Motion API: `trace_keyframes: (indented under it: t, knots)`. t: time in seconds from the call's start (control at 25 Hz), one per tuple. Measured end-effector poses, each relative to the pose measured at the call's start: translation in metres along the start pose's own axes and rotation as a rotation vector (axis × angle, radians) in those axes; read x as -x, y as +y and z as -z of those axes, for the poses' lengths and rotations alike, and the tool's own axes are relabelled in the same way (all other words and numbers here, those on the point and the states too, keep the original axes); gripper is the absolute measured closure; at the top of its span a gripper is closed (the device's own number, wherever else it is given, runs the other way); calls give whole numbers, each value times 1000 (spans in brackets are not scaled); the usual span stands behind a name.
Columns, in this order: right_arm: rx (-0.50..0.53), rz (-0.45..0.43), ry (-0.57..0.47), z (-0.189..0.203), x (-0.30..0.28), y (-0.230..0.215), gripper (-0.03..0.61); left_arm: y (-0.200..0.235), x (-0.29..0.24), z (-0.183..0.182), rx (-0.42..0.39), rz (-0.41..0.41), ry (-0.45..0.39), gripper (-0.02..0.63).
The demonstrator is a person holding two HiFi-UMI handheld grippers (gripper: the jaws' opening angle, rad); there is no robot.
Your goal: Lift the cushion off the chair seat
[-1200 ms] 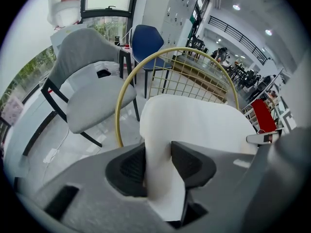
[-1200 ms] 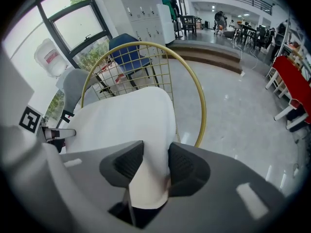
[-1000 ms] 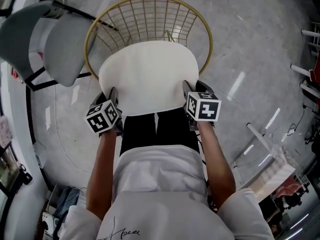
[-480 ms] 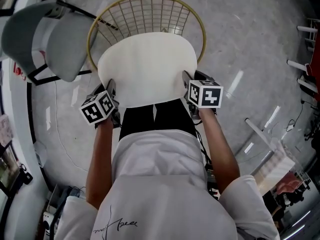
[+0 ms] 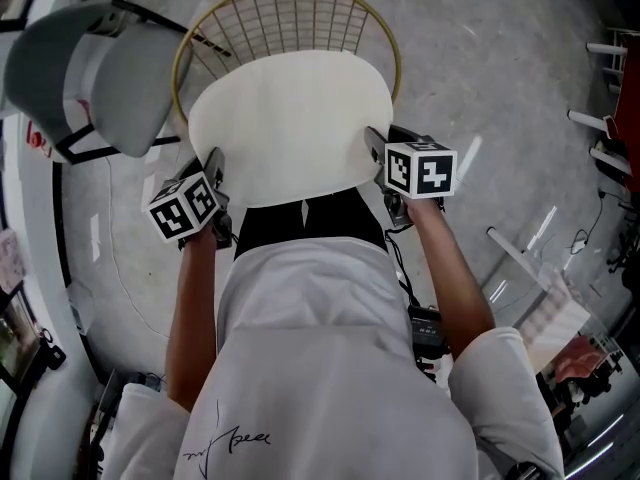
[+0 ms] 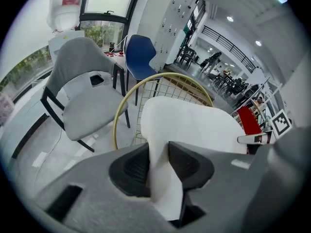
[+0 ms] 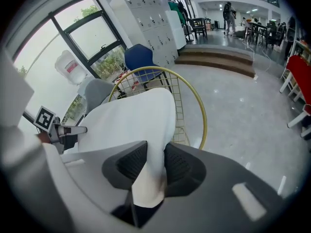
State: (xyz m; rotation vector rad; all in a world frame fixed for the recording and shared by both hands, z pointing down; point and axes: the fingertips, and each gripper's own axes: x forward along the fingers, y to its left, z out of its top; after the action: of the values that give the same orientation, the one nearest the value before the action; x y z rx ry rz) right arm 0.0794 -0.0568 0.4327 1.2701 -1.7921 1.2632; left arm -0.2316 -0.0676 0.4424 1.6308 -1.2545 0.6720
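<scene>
Cushion [image 5: 290,123], white and rounded, fills the upper centre of the head view over the gold wire chair [image 5: 300,13], its near edge pinched at lower left by the left gripper [image 5: 214,171] and at lower right by the right gripper [image 5: 374,148]. In the left gripper view the jaws, which have just been closing, clamp a fold of the white edge at bottom centre, with the chair's gold rim behind. The right gripper view shows the same: jaws just drawn tighter, squeezing the cushion's edge at lower centre.
</scene>
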Motion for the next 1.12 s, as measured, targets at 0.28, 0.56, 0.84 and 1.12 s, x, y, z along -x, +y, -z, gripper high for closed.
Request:
trace_keyframes:
  t: [0.28,0.56,0.84,1.12]
  knots:
    - [9,-23,-25,-9,18,11,474,-6,19,-14,-18,21,-30,494]
    - [17,-40,-56,-19,36,21,476,-11,37,-24,-24,28,-64,495]
    - [34,-41,-89,-37,54,23,476,-22,50,-39,-15,60,-107,495]
    - [28,-51,-113,-43,65,27,477,-26,59,-49,-14,80,-131,499]
